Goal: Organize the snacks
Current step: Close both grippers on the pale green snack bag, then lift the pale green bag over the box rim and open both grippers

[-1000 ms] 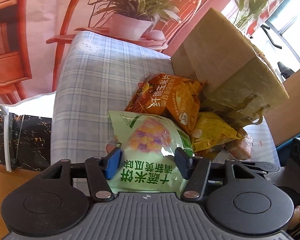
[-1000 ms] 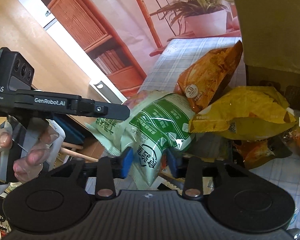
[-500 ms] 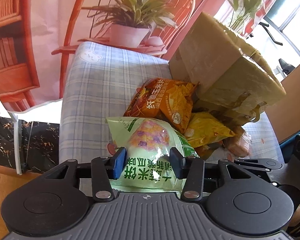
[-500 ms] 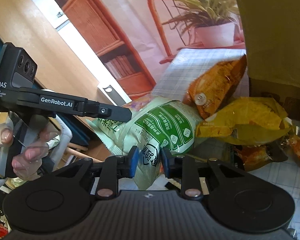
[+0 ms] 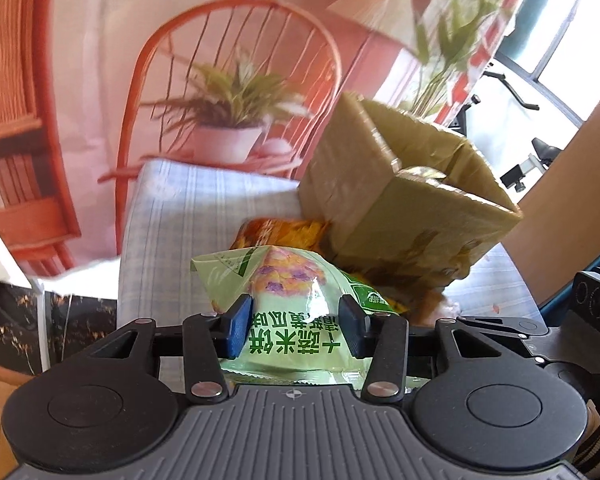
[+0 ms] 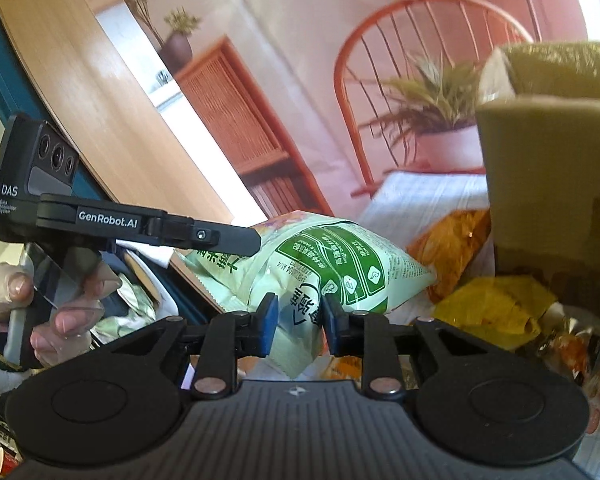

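The open brown cardboard box (image 5: 404, 200) on the checked-cloth tabletop (image 5: 188, 216) appears unfilled. Orange (image 6: 452, 248) and yellow snack bags (image 6: 496, 308) still lie beside it. My left tool (image 5: 296, 326) and right tool (image 6: 298, 320) both clamp the pale green rice-cracker bag (image 5: 292, 304), held above the pile, unpacked.

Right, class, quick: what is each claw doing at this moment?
Left claw: closed on the green snack bag, having just tightened.
Right claw: closed on the same bag's other end, also just tightened.
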A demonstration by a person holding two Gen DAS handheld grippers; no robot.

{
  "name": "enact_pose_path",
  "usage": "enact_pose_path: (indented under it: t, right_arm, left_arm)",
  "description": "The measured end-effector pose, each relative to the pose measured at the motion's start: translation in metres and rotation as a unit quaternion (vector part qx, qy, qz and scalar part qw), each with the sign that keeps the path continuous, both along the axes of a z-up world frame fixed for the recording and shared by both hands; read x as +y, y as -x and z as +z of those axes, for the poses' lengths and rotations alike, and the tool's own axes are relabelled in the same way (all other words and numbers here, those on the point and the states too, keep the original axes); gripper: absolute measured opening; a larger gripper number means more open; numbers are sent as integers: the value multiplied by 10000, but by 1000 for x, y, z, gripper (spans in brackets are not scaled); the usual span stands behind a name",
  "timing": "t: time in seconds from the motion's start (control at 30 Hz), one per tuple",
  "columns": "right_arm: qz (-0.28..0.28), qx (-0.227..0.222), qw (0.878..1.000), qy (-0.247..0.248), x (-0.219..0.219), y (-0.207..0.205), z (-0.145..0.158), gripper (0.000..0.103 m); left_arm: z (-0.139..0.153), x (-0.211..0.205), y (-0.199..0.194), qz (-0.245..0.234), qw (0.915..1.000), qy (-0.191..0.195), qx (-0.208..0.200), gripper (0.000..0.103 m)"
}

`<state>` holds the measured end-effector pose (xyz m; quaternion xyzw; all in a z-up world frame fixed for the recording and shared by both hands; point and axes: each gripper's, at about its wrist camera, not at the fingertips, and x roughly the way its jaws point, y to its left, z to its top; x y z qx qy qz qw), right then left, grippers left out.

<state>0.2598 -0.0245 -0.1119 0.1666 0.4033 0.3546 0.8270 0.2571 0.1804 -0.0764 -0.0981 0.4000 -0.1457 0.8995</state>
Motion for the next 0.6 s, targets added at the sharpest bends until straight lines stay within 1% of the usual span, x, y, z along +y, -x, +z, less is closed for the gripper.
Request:
enact_pose_path:
  t: [0.1, 0.2, 0.33, 0.5, 0.6]
  right_arm:
    - [-63, -117, 9999, -107, -7, 3, 12, 27]
    - [-120, -300, 9992, -216, -18, 7, 28, 27]
    - [-247, -604, 9972, -371, -37, 10, 52, 27]
    - [-475, -1066, 9923, -406, -65, 9, 83, 27]
    - [-660, -1311, 9884, -386, -87, 7, 100, 27]
  left_arm:
    - [14, -10, 6, -24, 9999, -46, -158, 50]
    - [29, -17, 9, -55, 9995, -4, -318, 50]
    - [51, -31, 12, -137, 9978, 37, -655, 50]
    - [83, -63, 3, -386, 9932, 45, -1102, 50]
    - [97, -87, -7, -595, 9898, 27, -1296, 50]
